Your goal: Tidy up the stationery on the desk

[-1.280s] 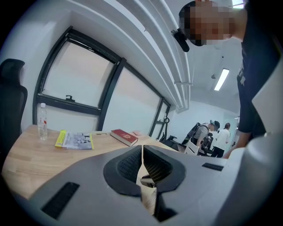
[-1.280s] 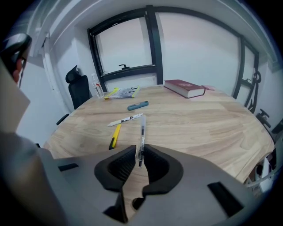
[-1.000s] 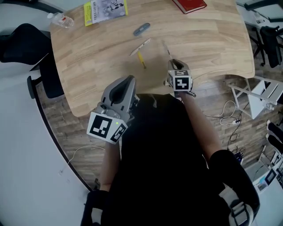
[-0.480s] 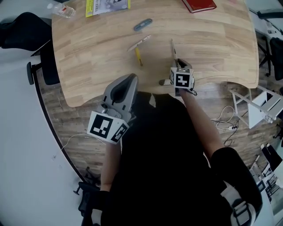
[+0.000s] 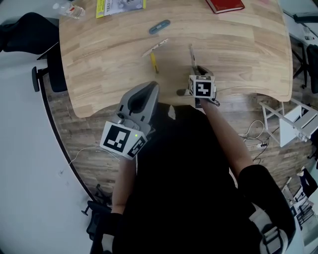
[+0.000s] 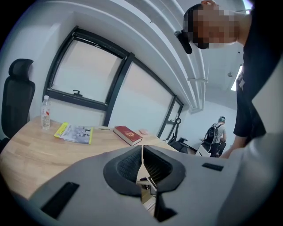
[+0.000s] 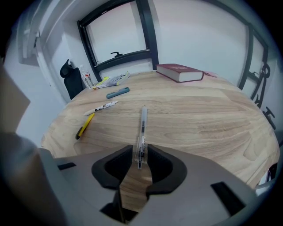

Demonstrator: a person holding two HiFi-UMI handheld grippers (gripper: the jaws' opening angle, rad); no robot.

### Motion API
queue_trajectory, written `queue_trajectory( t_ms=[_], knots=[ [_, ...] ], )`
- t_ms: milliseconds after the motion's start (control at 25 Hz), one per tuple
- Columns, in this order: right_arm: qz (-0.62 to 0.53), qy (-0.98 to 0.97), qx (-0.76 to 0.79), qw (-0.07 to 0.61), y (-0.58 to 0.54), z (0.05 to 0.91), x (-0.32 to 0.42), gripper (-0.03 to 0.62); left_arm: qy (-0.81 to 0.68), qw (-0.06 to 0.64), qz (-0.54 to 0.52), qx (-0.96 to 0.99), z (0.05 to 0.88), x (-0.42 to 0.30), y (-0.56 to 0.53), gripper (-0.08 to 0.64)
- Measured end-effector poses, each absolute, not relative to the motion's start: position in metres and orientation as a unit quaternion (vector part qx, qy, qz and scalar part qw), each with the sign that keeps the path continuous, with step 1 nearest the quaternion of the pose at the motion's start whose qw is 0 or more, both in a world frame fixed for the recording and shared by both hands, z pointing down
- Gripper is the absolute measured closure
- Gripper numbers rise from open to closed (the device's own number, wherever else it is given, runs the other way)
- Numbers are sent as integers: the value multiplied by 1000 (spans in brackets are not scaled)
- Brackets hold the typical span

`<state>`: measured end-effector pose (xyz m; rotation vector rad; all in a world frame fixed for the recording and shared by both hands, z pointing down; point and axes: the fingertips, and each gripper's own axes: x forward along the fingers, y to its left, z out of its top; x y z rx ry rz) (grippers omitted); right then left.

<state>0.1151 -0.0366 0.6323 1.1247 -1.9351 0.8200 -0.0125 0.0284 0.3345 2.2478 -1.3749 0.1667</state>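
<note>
The jaws of your right gripper have just been opening. They now stand apart, with the near end of the clear pen between them. The pads do not seem to press on it, so nothing is gripped yet. The pen lies flat on the table, near your edge, and points away from you along the line of the jaws. I read that widening as making room for a pick-up: the pen is bracketed, and closing on it looks like the step in hand.

The jaws of your left gripper are clenched together on nothing. That gripper hangs off the near edge of the table, close to your body.

Further out, the rest of the stationery lies loose. To the left of the clear pen are a yellow pen and a white marker, just beside each other. Beyond them is a small blue-grey piece. A red book and a yellow booklet sit at the far edge. The tidying looks barely begun, since no container for the pens shows in any view
</note>
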Motion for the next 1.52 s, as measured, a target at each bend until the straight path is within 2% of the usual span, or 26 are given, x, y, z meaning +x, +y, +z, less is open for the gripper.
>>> queue_trajectory(
  t_ms=[80,400,600,960,1520],
  knots=[
    [319,-756,434,371,-36,631,115,456,-504,246,64,826,334,-9,27,520],
    [336,-755,454,333,-45,609,129,451,-515,228,62,824,325,-4,27,520],
    [271,-776,470,323,-53,580,129,451,-527,226,54,817,321,-14,31,520],
    [246,-813,425,312,-46,556,74,451,-529,224,47,817,322,-37,33,520],
    [266,-827,349,351,-21,581,-27,448,-521,245,50,816,330,-97,22,520]
  ],
)
